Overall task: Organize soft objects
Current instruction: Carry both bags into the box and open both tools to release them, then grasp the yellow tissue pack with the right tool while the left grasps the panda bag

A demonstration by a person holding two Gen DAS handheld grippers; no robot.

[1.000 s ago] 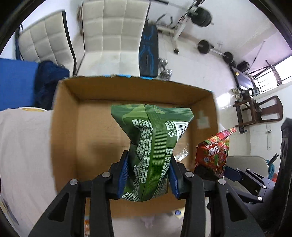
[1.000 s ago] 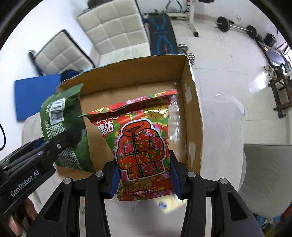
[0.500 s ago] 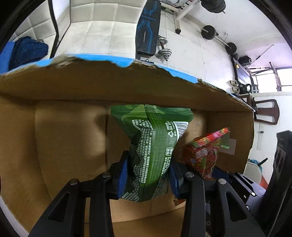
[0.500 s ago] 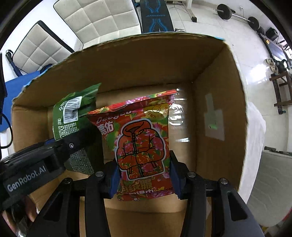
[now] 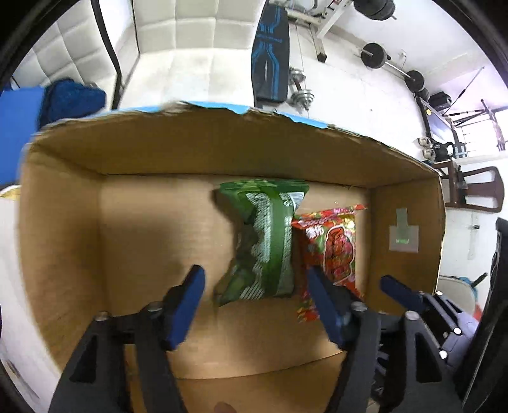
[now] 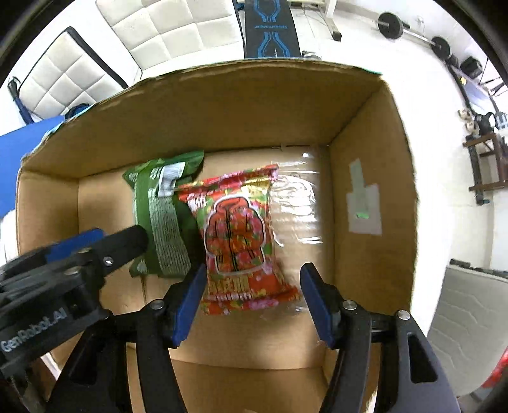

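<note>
Cardboard box (image 6: pixel 368 178) has the green bag (image 5: pixel 263 244) and red bag (image 6: pixel 241 235) side by side on its floor; left gripper (image 5: pixel 254 305) and right gripper (image 6: pixel 250 301) spread wide, holding nothing. Lift straight up so nothing snags.

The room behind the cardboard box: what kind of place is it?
Probably a home gym in a house: a barbell on the floor, a weight bench and white padded chairs beyond the cardboard box.

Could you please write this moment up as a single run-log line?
left gripper: open | right gripper: open | green packet, red packet: side by side on cardboard box floor | jaws clear of both
</note>
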